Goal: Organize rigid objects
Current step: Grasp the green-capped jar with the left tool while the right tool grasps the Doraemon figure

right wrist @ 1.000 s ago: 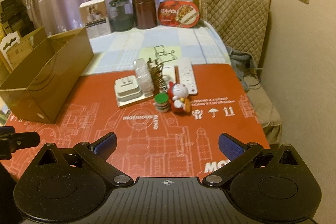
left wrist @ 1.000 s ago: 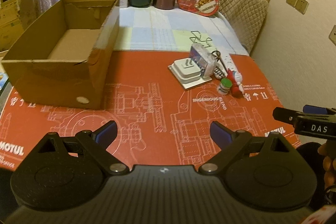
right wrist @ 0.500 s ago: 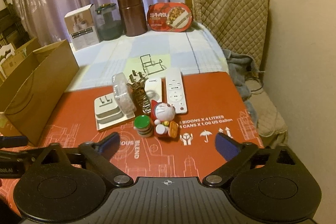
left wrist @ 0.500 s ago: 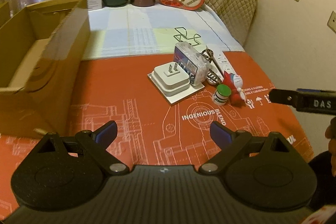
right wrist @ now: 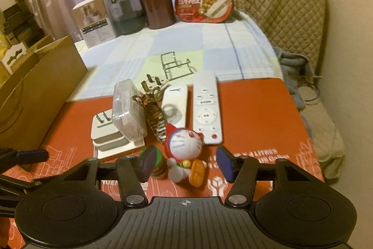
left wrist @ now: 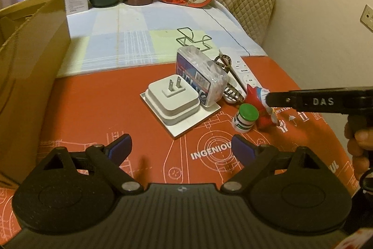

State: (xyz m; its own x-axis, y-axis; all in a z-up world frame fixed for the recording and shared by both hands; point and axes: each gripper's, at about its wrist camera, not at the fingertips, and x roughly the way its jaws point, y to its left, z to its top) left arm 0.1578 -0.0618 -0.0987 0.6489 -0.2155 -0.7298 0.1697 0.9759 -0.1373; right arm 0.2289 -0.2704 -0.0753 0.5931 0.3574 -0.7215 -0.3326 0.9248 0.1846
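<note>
My right fingers (right wrist: 184, 166) are closing around the cat toy (right wrist: 184, 148) (not touching yet) on the red surface (right wrist: 256, 109); my left fingers (left wrist: 180, 148) are hanging spread, holding nothing.

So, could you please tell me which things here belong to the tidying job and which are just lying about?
Job: cat figurine, green-capped bottle, plug adapter, two remotes, cardboard box, right gripper.

Lying about: brown canister, glass jar, food tray, white carton.
</note>
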